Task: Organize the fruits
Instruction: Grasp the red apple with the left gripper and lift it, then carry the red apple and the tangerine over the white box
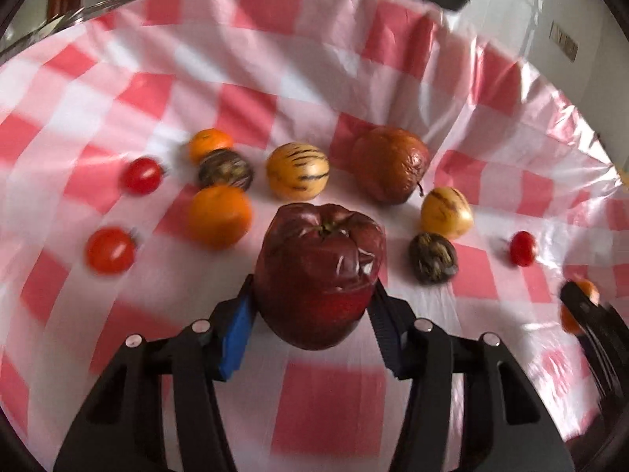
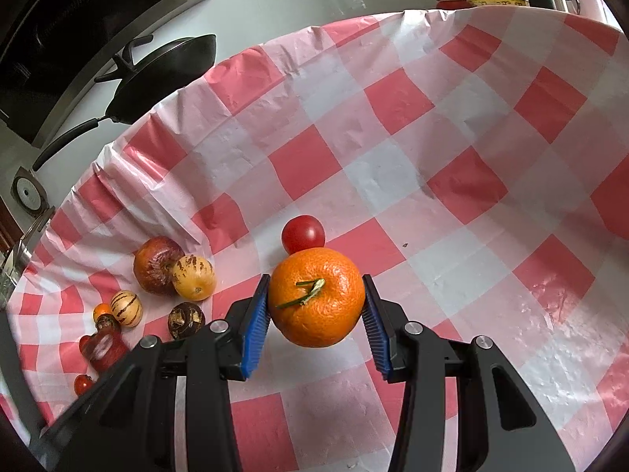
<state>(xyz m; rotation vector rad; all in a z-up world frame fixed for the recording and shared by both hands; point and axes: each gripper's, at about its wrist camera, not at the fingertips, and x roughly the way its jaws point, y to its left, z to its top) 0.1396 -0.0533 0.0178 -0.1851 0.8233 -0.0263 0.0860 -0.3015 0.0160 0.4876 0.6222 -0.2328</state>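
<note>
In the left wrist view my left gripper [image 1: 314, 291] is shut on a dark red, wrinkled apple [image 1: 318, 271], its blue pads pressed against both sides. Beyond it on the checked cloth lie two mandarins [image 1: 219, 215], two striped yellow fruits [image 1: 297, 171], two dark round fruits [image 1: 432, 257], a brown shrivelled apple [image 1: 389, 163] and three cherry tomatoes [image 1: 111, 250]. My right gripper [image 2: 315, 281] is shut on a mandarin [image 2: 316, 299] with a green stem. A cherry tomato [image 2: 303, 233] sits just behind it. The left gripper's apple [image 2: 104, 348] shows at the lower left of the right wrist view.
A red-and-white checked plastic cloth [image 2: 432, 137] covers the table, with its crumpled edge along the far side. A black pan [image 2: 165, 74] stands on the counter beyond the cloth, and a red pot [image 2: 452, 0] sits far back.
</note>
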